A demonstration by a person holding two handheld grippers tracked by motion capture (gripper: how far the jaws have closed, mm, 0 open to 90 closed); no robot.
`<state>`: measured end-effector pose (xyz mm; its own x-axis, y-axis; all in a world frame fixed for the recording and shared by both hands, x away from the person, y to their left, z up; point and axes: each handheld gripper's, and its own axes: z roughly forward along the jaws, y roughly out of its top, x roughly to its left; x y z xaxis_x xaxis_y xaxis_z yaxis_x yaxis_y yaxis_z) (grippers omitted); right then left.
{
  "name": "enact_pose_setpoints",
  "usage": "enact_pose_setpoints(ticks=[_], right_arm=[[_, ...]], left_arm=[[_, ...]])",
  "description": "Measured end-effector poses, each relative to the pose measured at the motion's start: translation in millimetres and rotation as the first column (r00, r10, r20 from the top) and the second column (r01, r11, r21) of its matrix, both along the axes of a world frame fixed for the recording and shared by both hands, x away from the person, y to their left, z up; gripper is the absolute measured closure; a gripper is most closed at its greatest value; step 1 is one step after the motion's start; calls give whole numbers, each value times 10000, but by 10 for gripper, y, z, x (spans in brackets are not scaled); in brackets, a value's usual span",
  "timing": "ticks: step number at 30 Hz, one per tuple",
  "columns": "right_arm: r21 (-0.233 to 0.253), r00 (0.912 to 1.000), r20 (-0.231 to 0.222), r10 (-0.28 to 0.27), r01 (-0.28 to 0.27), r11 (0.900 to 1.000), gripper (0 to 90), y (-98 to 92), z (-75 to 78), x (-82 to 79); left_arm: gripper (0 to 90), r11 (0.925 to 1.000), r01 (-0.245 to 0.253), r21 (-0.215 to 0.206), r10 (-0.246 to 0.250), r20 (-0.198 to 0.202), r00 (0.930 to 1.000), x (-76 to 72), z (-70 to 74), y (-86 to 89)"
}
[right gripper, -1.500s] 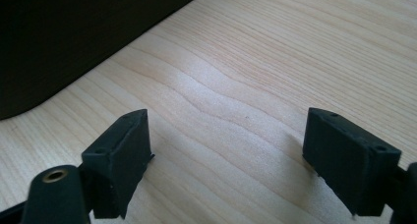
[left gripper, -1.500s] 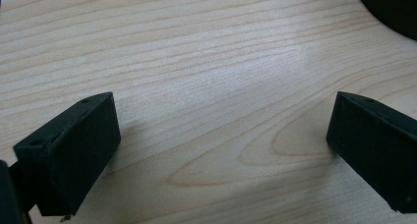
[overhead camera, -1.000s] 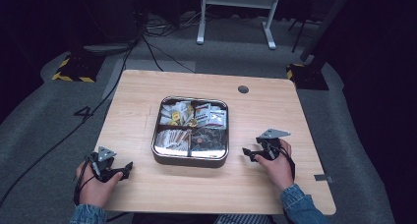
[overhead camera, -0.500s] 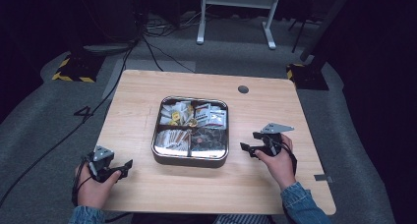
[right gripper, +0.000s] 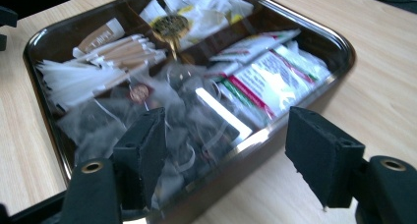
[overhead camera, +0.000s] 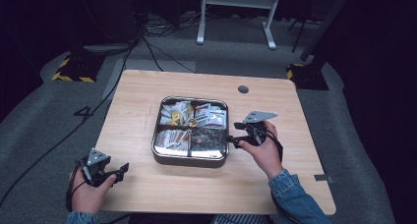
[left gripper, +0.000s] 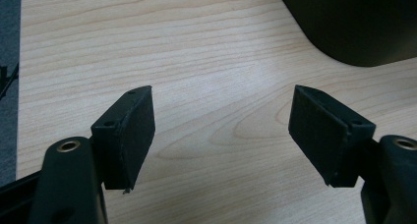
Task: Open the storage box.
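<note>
High view shows a square metal tray (overhead camera: 160,153) sitting at the middle of the wooden worktop (overhead camera: 275,91), split into four compartments of small packets — white sachets (overhead camera: 175,112) at the far left, printed packets (overhead camera: 212,114) at the far right, paper sticks (overhead camera: 171,136) at the near left and clear pouches (overhead camera: 209,138) at the near right. The right tool (overhead camera: 231,138) sits just beside the tray's right rim, level with the near-right compartment, its jaws spread apart and gripping nothing. In the right gripper view the same tool (right gripper: 226,150) looks straight over the rim at the clear pouches (right gripper: 162,106), with the printed packets (right gripper: 275,79) beyond them on the right. The left tool (overhead camera: 118,172) rests low by the near-left corner of the worktop, well apart from the tray; in the left gripper view its jaws stand wide over bare wood, released, with a dark rounded corner of the tray (left gripper: 354,22) at the upper right. My reading is that the step in hand is the approach to a pick from the near-right compartment. The next move seems to call for lifting the right tool over the rim, tipping it down onto one pouch and closing on that one alone — the pouches lie heaped and overlapping, so a neighbour could easily come up too.
</note>
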<state>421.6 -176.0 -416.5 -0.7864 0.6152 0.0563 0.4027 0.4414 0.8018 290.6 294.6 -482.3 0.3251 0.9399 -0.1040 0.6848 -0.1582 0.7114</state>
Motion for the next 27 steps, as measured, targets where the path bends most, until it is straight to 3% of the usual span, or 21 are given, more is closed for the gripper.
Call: enact_pose_setpoints(ticks=[10, 14, 19, 21, 27], right_arm=[[-352, 9994, 114, 336, -332, 9988, 330, 422, 157, 233], [-379, 9990, -56, 447, -448, 9983, 333, 556, 165, 328], [-436, 9980, -178, 599, -606, 9972, 361, 738, 131, 452], [-531, 9966, -159, 803, -811, 9953, 413, 806, 103, 500], [-416, 9940, -417, 1013, -1030, 9938, 402, 1016, -26, 589]], left_arm=[[266, 9999, 80, -81, -79, 9, 10000, 28, 17, -15], [266, 9998, 172, -74, -173, -11, 9999, 51, 11, -29], [263, 9996, 271, -34, -271, 106, 9996, 96, 3, -47], [247, 9994, 309, -120, -308, 92, 9995, 111, -7, -56], [236, 9990, 406, -183, -403, 168, 9990, 136, -30, -79]])
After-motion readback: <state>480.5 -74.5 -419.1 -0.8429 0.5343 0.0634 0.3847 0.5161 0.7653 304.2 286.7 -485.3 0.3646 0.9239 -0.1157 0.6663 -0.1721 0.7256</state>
